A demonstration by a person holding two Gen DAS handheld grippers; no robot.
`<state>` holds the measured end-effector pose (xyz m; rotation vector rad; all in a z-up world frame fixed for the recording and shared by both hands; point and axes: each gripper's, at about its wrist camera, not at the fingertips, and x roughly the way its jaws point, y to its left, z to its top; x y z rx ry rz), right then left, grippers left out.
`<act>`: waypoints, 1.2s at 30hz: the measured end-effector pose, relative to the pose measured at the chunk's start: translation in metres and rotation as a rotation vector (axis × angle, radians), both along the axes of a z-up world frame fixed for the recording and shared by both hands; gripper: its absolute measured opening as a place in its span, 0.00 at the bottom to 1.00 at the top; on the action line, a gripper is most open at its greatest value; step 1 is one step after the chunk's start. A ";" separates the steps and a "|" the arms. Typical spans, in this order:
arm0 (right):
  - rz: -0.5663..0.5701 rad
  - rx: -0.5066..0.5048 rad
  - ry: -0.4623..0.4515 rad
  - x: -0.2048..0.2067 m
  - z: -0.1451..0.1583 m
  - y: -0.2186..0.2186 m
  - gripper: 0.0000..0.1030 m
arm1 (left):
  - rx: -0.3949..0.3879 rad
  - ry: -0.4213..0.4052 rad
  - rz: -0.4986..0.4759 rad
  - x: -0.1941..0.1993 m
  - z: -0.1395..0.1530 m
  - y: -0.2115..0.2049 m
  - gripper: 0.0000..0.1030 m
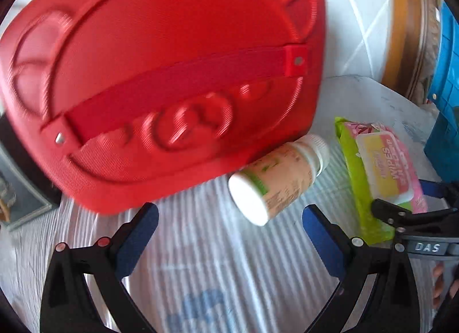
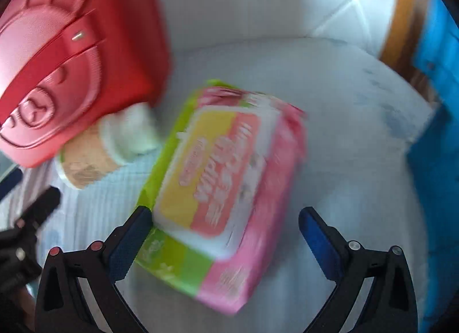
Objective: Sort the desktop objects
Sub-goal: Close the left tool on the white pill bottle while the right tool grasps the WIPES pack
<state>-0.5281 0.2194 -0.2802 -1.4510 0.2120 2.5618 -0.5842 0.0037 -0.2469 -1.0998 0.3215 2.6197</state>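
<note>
Two items, bottle and wipes pack, remain unsorted beside the red case; both my fingers gape wide, empty.

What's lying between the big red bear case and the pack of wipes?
A small white bottle lies on its side between the red bear case and the wipes pack. Both wrist views show it, its far end tucked under the case's edge.

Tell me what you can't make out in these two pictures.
- Red bag: left wrist view, top and left cut off by the frame edge.
- Bottle: label print blurred in both views; the bag covers part of it.
- Wipes pack: right wrist view, lettering smeared by motion blur.
- Blue thing: cut off at the right edge, unidentifiable.
</note>
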 end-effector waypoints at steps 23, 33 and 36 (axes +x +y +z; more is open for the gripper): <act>0.068 0.001 -0.033 -0.035 0.003 0.034 1.00 | -0.022 -0.194 0.017 -0.043 -0.028 0.057 0.82; 0.076 0.038 -0.010 -0.039 -0.017 0.036 1.00 | 0.031 -0.220 0.042 -0.050 -0.036 0.060 0.84; 0.074 0.044 0.021 -0.036 -0.020 0.036 1.00 | 0.006 -0.208 0.034 -0.046 -0.033 0.066 0.84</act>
